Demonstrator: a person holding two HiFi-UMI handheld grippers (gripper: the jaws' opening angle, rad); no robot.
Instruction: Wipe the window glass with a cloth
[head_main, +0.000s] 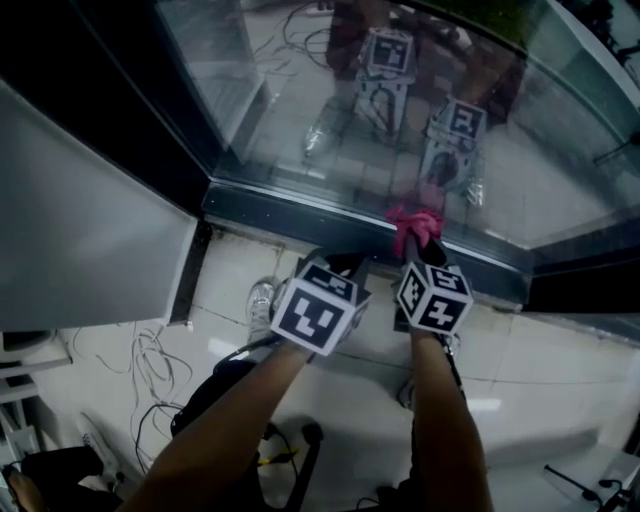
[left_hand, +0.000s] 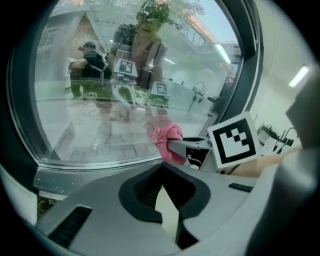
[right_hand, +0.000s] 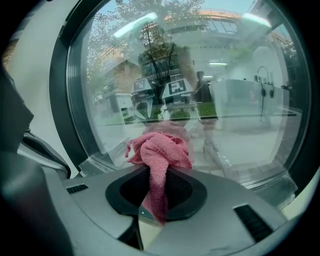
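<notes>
A pink cloth (right_hand: 160, 152) is pinched in my right gripper (right_hand: 157, 187), bunched up at the jaw tips and pressed close to the window glass (right_hand: 225, 125). From the head view the cloth (head_main: 415, 224) sits at the bottom edge of the glass (head_main: 420, 120), just above the dark sill, with the right gripper (head_main: 418, 245) behind it. My left gripper (head_main: 345, 268) hovers beside it to the left, shut with nothing between its jaws (left_hand: 162, 187). In the left gripper view the cloth (left_hand: 167, 140) shows to the right, ahead of the right gripper's marker cube (left_hand: 234, 140).
A dark window frame (head_main: 150, 110) runs along the left, and a dark sill (head_main: 300, 215) along the bottom of the pane. A grey panel (head_main: 80, 230) stands at the left. Cables (head_main: 150, 370) lie on the pale tiled floor (head_main: 550, 370). Reflections of both grippers show in the glass.
</notes>
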